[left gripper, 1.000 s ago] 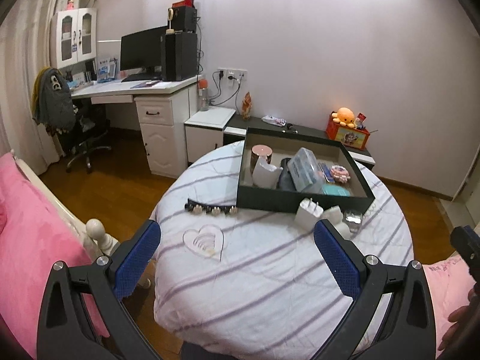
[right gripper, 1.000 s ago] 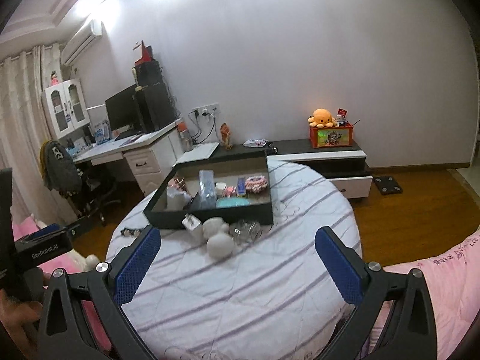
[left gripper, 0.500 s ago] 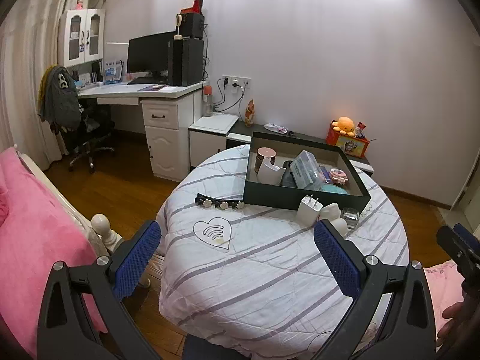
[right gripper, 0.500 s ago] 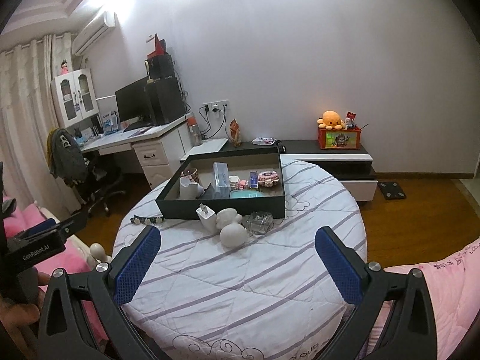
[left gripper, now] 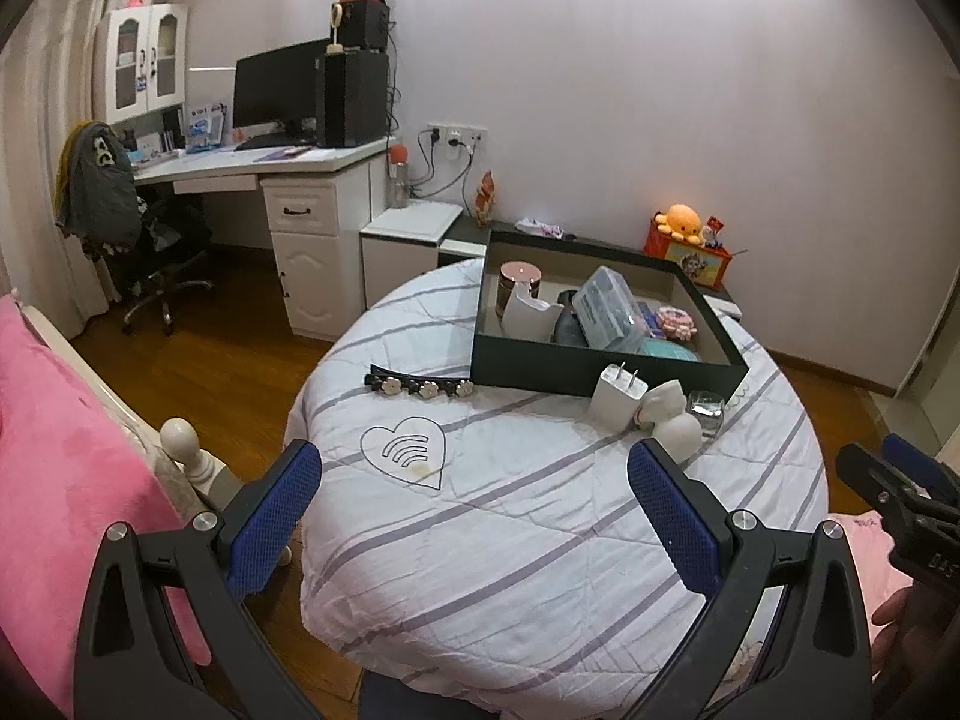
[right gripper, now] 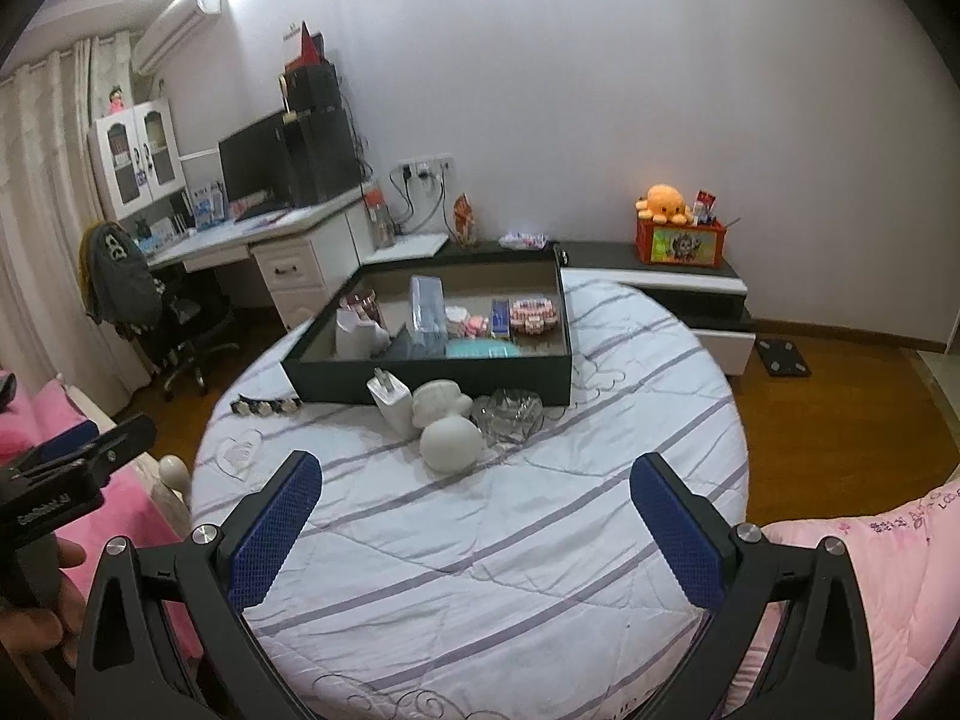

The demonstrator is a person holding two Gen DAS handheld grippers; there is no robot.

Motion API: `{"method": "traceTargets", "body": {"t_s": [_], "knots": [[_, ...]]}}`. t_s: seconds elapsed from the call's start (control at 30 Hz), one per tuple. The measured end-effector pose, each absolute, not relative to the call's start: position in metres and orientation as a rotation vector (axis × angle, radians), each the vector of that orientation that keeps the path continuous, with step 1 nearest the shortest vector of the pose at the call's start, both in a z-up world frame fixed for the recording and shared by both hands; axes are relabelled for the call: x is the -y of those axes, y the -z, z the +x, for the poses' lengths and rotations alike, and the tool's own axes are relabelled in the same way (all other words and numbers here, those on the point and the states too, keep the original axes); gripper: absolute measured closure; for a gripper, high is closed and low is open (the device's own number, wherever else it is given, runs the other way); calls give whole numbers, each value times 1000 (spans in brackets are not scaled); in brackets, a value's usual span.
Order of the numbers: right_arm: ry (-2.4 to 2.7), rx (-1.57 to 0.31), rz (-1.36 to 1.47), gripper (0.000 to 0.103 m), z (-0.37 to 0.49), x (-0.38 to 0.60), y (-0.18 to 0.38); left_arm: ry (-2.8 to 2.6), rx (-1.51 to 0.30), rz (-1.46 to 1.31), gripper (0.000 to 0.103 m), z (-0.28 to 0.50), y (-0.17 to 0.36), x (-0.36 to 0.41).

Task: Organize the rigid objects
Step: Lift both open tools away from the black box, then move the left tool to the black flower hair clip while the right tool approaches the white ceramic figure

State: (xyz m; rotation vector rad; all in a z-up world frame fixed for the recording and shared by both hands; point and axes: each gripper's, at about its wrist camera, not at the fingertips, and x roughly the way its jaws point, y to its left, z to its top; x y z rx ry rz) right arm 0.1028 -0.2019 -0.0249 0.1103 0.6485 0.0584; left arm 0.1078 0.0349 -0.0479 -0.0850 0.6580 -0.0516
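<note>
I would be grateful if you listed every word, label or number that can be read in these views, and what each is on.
"LO": pink stitched letters at the frame's edge, cut off, on the pink quilt.
Left gripper: white brand print on its body, too blurred to read.
Right gripper: pale letters on its body, cut off and unreadable.
Orange storage box: cartoon picture only, no legible words.

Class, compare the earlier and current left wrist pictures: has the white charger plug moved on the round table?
No. The white charger plug leans against the near wall of the dark tray, beside the white figurine, as before. Only the camera's viewpoint shifted.
</note>
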Motion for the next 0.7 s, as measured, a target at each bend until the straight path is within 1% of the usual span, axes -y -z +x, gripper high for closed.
{"method": "traceTargets", "body": {"t_s": [0.2,0.57,0.63,0.67,0.7], "knots": [[-66,-752,120,0,141,203,57,46,-708,-76,0,136,68,-34],[-89,-863,92,0,207,181,102,44,-793,-55,0,190,108,-32],[-89,-879,85,3,217,176,109,38,-802,-47,0,197,115,-33],[-91,-889,82,7,222,174,113,36,-808,-41,0,203,119,-33],[-92,-895,82,8,226,173,116,34,-812,-39,0,206,121,-34]]}}
